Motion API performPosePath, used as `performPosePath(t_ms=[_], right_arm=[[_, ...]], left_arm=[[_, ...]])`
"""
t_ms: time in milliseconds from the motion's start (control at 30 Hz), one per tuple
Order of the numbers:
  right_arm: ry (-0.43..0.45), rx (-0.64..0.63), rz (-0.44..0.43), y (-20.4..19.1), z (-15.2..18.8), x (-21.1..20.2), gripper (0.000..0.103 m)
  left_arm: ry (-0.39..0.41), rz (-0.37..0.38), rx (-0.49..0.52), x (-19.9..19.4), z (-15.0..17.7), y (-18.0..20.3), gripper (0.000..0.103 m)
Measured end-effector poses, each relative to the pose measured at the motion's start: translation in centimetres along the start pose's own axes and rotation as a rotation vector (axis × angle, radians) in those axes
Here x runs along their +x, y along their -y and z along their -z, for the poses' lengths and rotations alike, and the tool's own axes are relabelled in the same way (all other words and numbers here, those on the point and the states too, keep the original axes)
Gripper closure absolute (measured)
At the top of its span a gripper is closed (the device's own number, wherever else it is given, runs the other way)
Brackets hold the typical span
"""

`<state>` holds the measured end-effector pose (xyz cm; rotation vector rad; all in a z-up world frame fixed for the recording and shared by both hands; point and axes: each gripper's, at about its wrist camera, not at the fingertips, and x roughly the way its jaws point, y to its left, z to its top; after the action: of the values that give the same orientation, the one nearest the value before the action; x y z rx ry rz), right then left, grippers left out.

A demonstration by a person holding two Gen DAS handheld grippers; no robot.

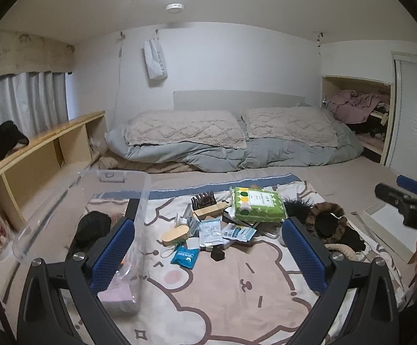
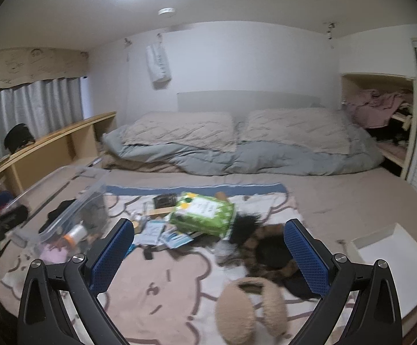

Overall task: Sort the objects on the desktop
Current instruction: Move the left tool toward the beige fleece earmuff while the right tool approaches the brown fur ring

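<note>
both the left gripper (image 1: 208, 247) and the right gripper (image 2: 208, 256) are held released, nothing grasped. the objects are piled on the blanket (image 1: 222, 296) on the bed, beside the clear bin (image 1: 139, 201). risk: overlapping sachets (image 1: 210, 231) under the green pack (image 1: 255, 204) may be dragged or mis-grasped.

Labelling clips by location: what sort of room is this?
Most likely a bedroom: two pillows on a grey duvet, a curtained window, and an open closet of clothes.
</note>
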<state>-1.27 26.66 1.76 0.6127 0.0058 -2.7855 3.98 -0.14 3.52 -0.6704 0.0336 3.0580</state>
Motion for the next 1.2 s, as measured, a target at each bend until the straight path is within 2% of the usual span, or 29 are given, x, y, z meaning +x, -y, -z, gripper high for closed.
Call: performPosePath(t_ms=[233, 367, 533, 667, 767, 833, 933, 1067, 1200], right_arm=[[0.002, 0.067, 0.069, 3.7, 0.8, 0.4, 0.000], [-0.011, 0.078, 0.116, 5.5, 1.7, 1.5, 0.000], [-0.032, 0.064, 0.162, 7.6, 4.0, 3.7, 0.000], [-0.036, 0.081, 0.163, 9.2, 6.4, 5.4, 0.000], [-0.104, 0.089, 0.184, 10.3, 8.3, 6.9, 0.000], [-0.171, 0.115, 0.235, 11.4, 9.6, 8.1, 0.000], [-0.216, 0.167, 0.300, 13.5, 11.3, 9.1, 0.000], [-0.302, 0.146, 0.383, 15.7, 13.1, 11.3, 0.000], [-0.396, 0.123, 0.393, 16.5, 14.8, 13.7, 0.000]], left_arm=[[-0.016, 0.023, 0.014, 0.5, -0.1, -0.4, 0.000], [-0.058, 0.087, -0.027, 1.8, 0.1, -0.9, 0.000], [-0.098, 0.124, -0.035, 3.6, 0.6, -0.4, 0.000], [-0.131, 0.155, -0.029, 4.6, 1.0, 0.1, 0.000], [-0.158, 0.179, -0.011, 5.7, 1.3, 0.7, 0.000], [-0.176, 0.185, 0.007, 6.4, 1.5, 0.9, 0.000], [-0.206, 0.189, 0.045, 7.7, 1.8, 1.6, 0.000], [-0.260, 0.201, 0.077, 9.2, 2.5, 2.2, 0.000], [-0.301, 0.211, 0.094, 10.7, 2.9, 2.5, 0.000]])
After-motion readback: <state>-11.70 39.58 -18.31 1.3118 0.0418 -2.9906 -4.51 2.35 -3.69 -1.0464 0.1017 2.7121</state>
